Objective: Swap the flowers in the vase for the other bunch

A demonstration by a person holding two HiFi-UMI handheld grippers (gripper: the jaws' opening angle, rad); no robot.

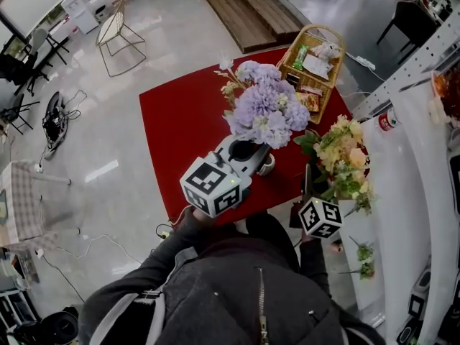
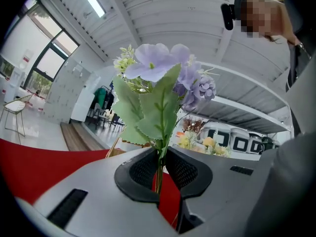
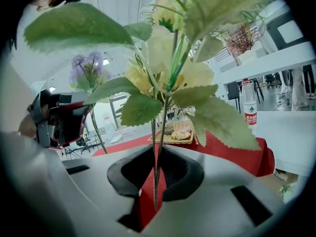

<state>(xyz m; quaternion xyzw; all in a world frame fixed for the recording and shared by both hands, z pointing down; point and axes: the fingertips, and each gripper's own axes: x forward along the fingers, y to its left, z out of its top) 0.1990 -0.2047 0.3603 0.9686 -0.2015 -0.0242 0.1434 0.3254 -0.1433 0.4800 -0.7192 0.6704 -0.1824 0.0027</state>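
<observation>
My left gripper is shut on the stems of the purple bunch, which stands upright over the red table. In the left gripper view the green stems and leaves are pinched between the black pads of the left gripper, with the purple bunch above. A small pale vase peeks out just right of that gripper, mostly hidden. My right gripper is shut on the yellow bunch at the table's right edge. In the right gripper view its stems run down between the jaws of the right gripper.
A wicker basket with packets sits at the table's far right corner. A white shelf unit stands close on the right, with a bottle on it. Loose green sprigs lie on the shelf. Cables and chairs are on the floor to the left.
</observation>
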